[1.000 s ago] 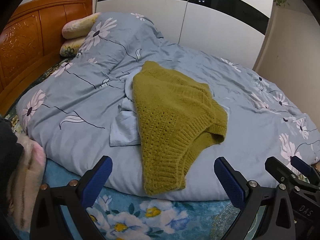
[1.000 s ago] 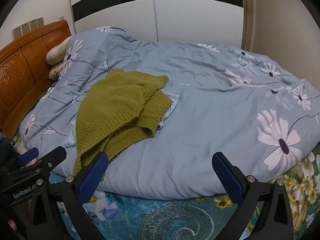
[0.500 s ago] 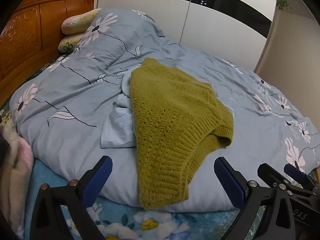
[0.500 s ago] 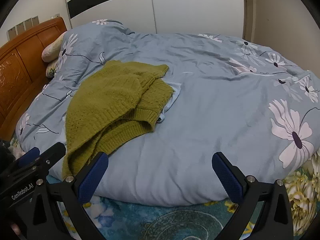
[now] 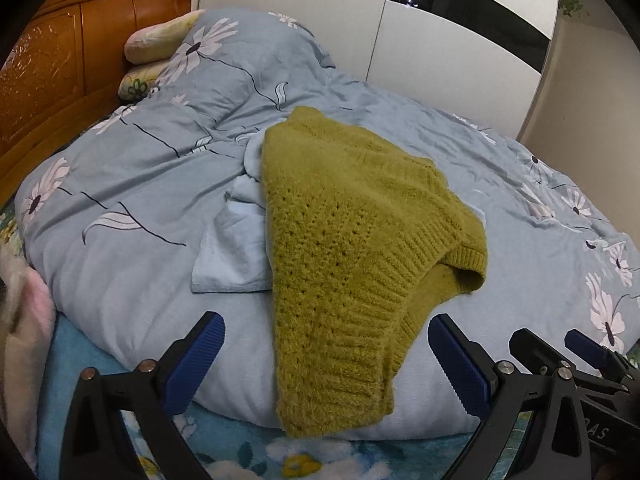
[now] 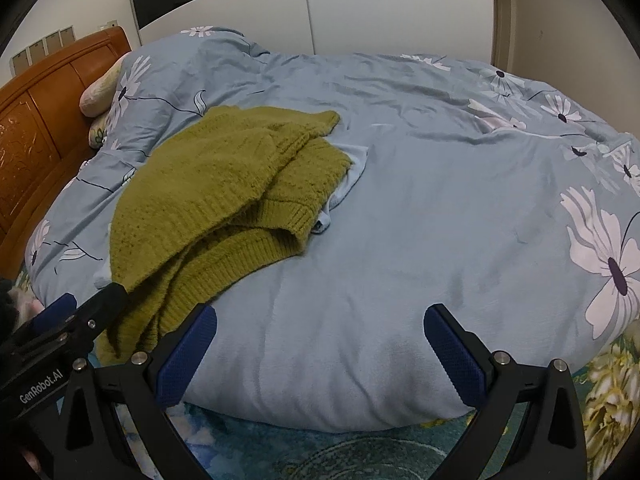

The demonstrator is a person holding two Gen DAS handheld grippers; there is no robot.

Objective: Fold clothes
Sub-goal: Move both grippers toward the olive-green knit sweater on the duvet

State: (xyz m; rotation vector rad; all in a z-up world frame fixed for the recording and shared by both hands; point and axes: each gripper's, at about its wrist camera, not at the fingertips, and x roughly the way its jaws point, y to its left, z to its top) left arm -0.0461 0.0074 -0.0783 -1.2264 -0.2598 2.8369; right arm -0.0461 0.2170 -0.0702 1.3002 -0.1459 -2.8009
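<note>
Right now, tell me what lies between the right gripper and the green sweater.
Only bare blue duvet, seen in the right wrist view, separates the right gripper from the green sweater.

left claw (image 5: 326, 354): spread wide, empty | right claw (image 6: 320, 346): spread wide, empty
</note>
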